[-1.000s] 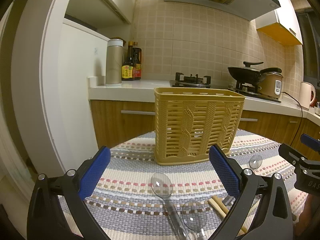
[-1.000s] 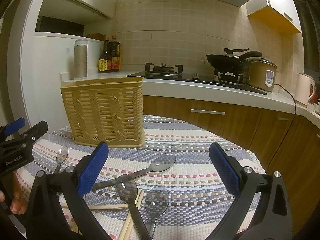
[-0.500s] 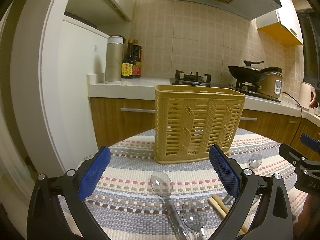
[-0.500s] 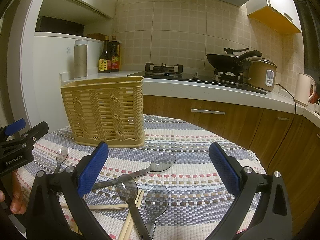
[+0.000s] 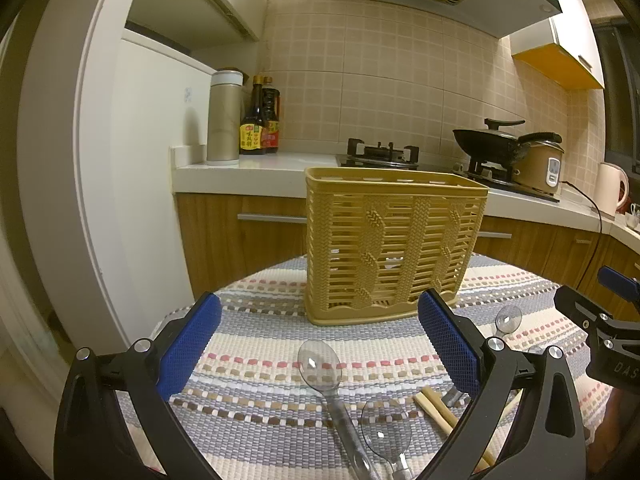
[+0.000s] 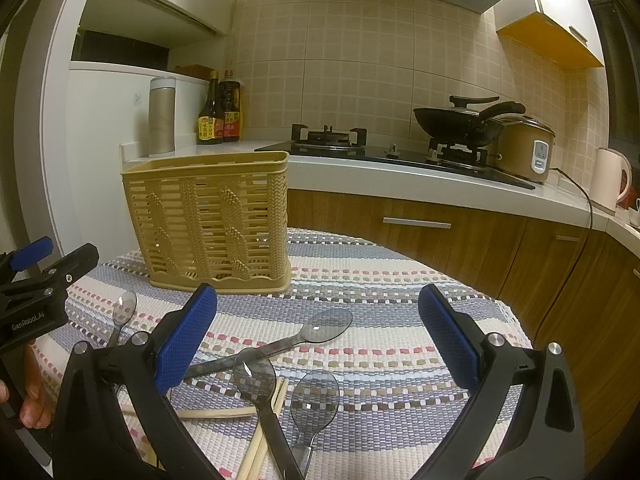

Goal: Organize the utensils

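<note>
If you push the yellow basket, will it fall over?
Probably it slides or tips easily. The yellow basket is tall and narrow, and its slatted walls show almost nothing inside, so it likely weighs little. The woven tablecloth may grip its base and encourage tipping.

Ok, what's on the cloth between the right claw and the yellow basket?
In the right wrist view, only one clear spoon lies between the right claw and the basket; past its bowl, just bare striped cloth.
</note>
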